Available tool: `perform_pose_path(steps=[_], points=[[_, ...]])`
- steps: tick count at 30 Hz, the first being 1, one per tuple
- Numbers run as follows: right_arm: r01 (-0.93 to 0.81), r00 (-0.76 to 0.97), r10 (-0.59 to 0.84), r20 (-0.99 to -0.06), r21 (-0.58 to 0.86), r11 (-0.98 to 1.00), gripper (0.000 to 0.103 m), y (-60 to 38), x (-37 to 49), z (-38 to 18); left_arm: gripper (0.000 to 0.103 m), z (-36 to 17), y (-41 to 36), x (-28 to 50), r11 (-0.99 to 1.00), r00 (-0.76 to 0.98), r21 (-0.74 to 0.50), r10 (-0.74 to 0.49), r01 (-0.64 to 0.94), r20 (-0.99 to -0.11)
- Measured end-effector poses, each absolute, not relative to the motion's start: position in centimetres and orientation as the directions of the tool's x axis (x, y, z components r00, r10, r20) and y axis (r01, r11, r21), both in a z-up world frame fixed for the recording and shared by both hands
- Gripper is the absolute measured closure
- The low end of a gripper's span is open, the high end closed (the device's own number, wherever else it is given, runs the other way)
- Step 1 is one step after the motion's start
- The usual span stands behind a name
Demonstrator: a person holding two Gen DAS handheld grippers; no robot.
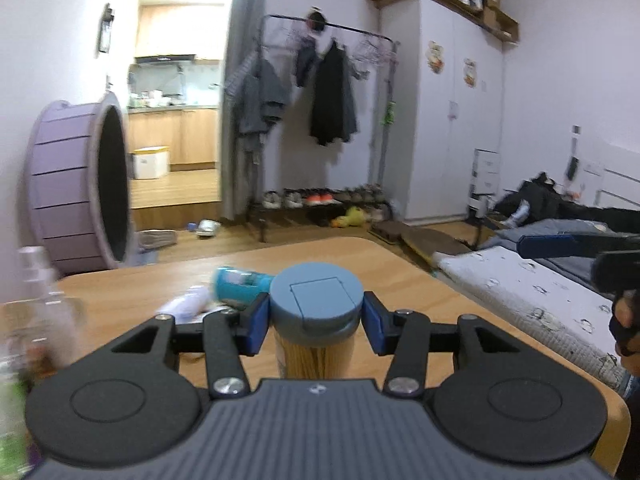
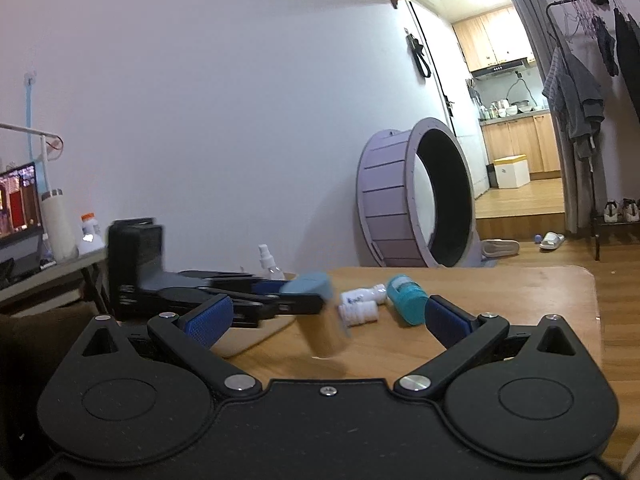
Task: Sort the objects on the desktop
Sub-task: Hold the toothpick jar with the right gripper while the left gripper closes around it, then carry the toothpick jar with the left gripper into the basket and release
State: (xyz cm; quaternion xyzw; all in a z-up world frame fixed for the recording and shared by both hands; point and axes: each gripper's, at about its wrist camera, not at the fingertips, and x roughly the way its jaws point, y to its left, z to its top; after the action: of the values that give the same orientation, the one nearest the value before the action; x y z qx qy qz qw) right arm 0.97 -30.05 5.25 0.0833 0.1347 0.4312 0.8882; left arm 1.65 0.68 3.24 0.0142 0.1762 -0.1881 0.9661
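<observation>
My left gripper (image 1: 316, 320) is shut on a clear jar with a grey-blue lid (image 1: 316, 300) and pale sticks inside, its blue pads pressed on either side of the lid. The right wrist view shows this jar (image 2: 324, 332) tilted and blurred above the wooden table (image 2: 520, 300). A teal bottle (image 2: 406, 298) lies on its side behind it, next to two small white bottles (image 2: 358, 306). My right gripper (image 2: 326, 316) is open and holds nothing, hovering at the table's near edge.
A clear spray bottle (image 1: 40, 292) stands at the table's left, by a cream tray (image 2: 248, 338) under the left gripper. Off the right edge of the table there is a mattress (image 1: 520, 292). A purple wheel (image 2: 416, 196) stands on the floor beyond.
</observation>
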Motion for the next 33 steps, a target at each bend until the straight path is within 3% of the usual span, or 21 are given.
perform_pose_path(steps=[9,16,24,30,33], points=[[-0.769,0.558,0.818,-0.143,0.283,0.574,0.000,-26.7,1.2,5.0,0.055,7.3,9.2,-4.7,0.992,0.940,-0.022,-0.125,0.124,-0.316],[-0.782,0.532,0.824,-0.193,0.261,0.566,0.000,-24.6,1.0,4.4,0.055,7.8,14.1,-4.6,0.999,0.935,0.010,0.036,-0.035,-0.352],[-0.778,0.534,0.819,-0.212,0.255,0.573,0.000,-23.7,0.5,4.3,0.055,4.4,16.2,-1.0,0.997,0.892,0.032,0.080,-0.073,-0.445],[-0.781,0.528,0.820,-0.222,0.253,0.571,0.000,-23.0,0.5,4.3,0.055,3.8,16.7,-1.8,0.997,0.891,0.037,0.071,-0.060,-0.448],[-0.783,0.526,0.822,-0.219,0.253,0.569,0.000,-23.1,0.3,4.4,0.049,3.6,16.8,-2.0,0.998,0.883,0.019,0.066,-0.064,-0.465]])
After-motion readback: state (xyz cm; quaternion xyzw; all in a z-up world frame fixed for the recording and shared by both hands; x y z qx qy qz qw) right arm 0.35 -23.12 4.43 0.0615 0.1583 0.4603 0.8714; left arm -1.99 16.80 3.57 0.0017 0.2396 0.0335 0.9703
